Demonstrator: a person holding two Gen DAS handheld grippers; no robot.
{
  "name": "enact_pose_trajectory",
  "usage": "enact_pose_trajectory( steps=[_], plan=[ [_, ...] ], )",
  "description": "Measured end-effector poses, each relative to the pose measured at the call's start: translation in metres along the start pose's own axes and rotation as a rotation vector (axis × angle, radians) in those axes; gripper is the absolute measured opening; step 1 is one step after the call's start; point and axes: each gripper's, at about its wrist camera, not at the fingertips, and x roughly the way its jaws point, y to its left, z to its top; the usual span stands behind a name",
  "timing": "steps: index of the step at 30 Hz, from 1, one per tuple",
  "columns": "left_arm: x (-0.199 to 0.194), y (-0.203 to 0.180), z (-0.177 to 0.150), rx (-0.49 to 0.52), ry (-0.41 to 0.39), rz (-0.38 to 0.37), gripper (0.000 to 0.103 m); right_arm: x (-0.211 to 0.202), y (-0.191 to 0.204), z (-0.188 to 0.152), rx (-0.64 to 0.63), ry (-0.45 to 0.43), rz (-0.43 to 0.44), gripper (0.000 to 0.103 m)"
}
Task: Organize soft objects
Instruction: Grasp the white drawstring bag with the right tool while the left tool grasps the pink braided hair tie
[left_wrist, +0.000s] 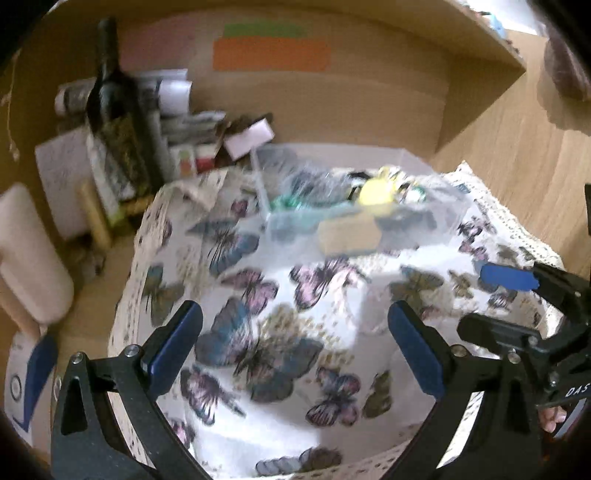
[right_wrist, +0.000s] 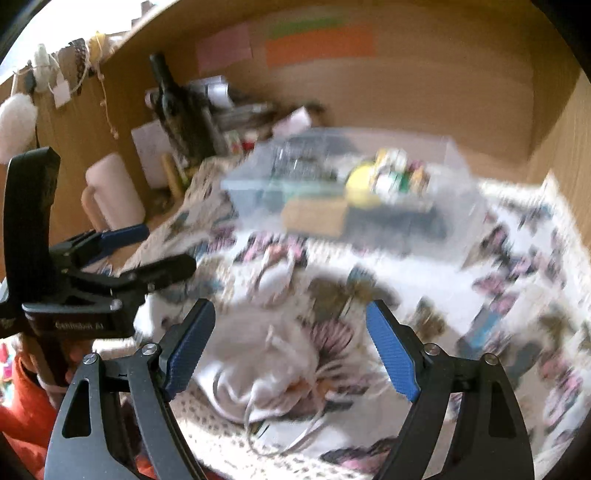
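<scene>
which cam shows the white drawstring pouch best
The right wrist view: the white drawstring pouch lies on the butterfly cloth between the open right hand-held gripper, cords visible. The left wrist view shows only a pale blurred patch by that spot; I cannot confirm it is the pouch.

My grippers' fingers (left_wrist: 413, 345) wear blue pads; the cloth (left_wrist: 280, 332) is white with pink, blue and olive butterflies; the bottle (left_wrist: 114, 110) is dark.

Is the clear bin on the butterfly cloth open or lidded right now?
Open, it seems: the clear bin shows no lid in either view, its yellow item seen from above. Blur prevents certainty.
</scene>
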Motion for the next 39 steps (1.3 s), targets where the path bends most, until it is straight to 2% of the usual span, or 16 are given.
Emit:
enact_pose_trajectory(
  steps=[5,6,8,9,10,11,13,17,23,25,28,30,33,35,37,39],
  plan=[
    [0.008,0.006,-0.016,-0.017,0.053,0.004,0.102,0.021,0.003,-0.019,0.005,0.078,0.021,0.082],
    [0.008,0.006,-0.018,-0.018,0.060,0.002,0.102,0.024,0.003,-0.021,0.007,0.087,0.030,0.079],
    [0.009,0.005,-0.021,-0.019,0.066,-0.001,0.102,0.022,0.003,-0.023,0.004,0.075,0.036,0.070],
    [0.009,0.005,-0.021,-0.018,0.068,-0.004,0.102,0.020,0.003,-0.022,0.000,0.073,0.061,0.056],
    [0.010,0.003,-0.021,-0.015,0.069,-0.009,0.102,0.019,0.004,-0.022,0.001,0.074,0.075,0.048],
    [0.010,0.001,-0.020,-0.008,0.070,-0.013,0.102,0.017,0.004,-0.021,0.000,0.069,0.078,0.045],
    [0.012,-0.003,-0.016,0.009,0.070,-0.020,0.102,0.014,0.004,-0.021,-0.009,0.055,0.077,0.034],
    [0.018,-0.014,-0.007,0.031,0.076,-0.055,0.102,0.004,-0.005,-0.018,-0.006,0.016,0.015,0.029],
    [0.034,-0.031,0.008,0.041,0.096,-0.095,0.099,-0.027,-0.040,-0.008,0.046,-0.082,-0.139,0.029],
    [0.044,-0.037,0.012,0.052,0.117,-0.114,0.086,-0.035,-0.048,-0.006,0.063,-0.104,-0.155,0.029],
    [0.065,-0.044,0.017,0.070,0.185,-0.139,0.078,-0.043,-0.058,-0.004,0.082,-0.127,-0.170,0.029],
    [0.081,-0.043,0.018,0.046,0.238,-0.158,0.072,-0.046,-0.064,-0.004,0.100,-0.137,-0.169,0.029],
    [0.095,-0.041,0.016,0.021,0.288,-0.178,0.070,-0.049,-0.069,-0.006,0.113,-0.143,-0.169,0.029],
    [0.094,-0.043,0.016,0.033,0.279,-0.188,0.061,-0.046,-0.067,-0.005,0.115,-0.144,-0.170,0.029],
    [0.093,-0.045,0.015,0.043,0.278,-0.181,0.041,-0.046,-0.067,-0.004,0.112,-0.150,-0.167,0.029],
    [0.093,-0.045,0.014,0.062,0.273,-0.163,0.028,-0.046,-0.067,-0.001,0.107,-0.157,-0.163,0.029]
  ],
)
